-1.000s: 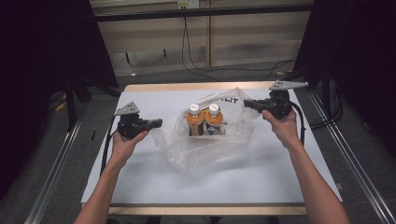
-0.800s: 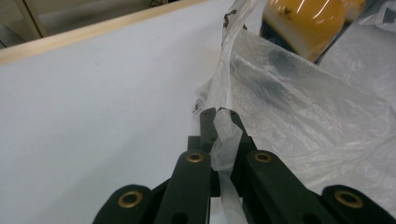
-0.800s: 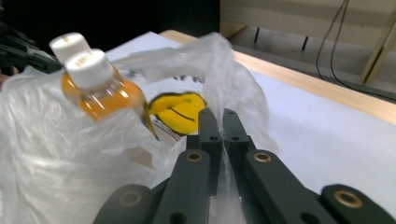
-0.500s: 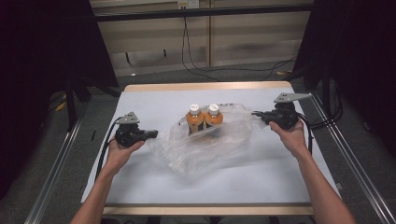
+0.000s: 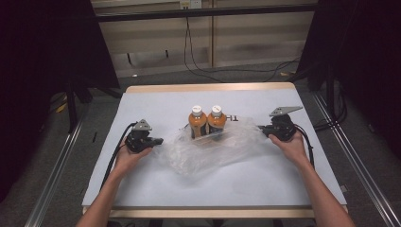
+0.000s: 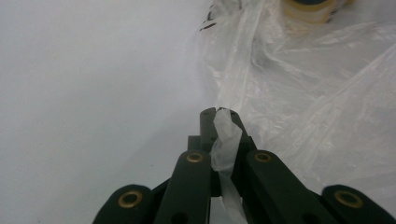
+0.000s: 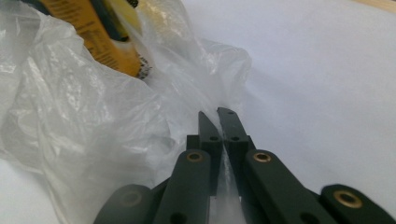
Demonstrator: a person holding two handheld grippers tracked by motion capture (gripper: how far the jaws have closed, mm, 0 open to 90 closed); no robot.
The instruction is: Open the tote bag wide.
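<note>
Forearms come in from the near edge of the table (image 5: 142,189), splayed outward so the two hands sit well apart, one at each side of a crumpled clear plastic bag (image 5: 208,151); the left hand (image 5: 126,158) is curled under its tool with the wrist low over the white surface, and the left gripper (image 5: 158,141) points level toward the bag's left edge; seen from that gripper's own camera, its jaws are pinched together on a twisted strip of the plastic (image 6: 224,140) that runs up between them; the right hand (image 5: 292,144) mirrors it, wrist bent slightly inward, holding the right gripper (image 5: 261,128) level with its tips aimed at the bag's right edge; from its own camera the jaws are clamped on a thin fold of the film (image 7: 219,109), the slit between them barely showing. Between the two grips the bag lies slack on the table, spread low and wide; two orange bottles (image 5: 207,122) with white caps stand upright side by side, touching, at the bag's far side, their lower parts behind the film.
</note>
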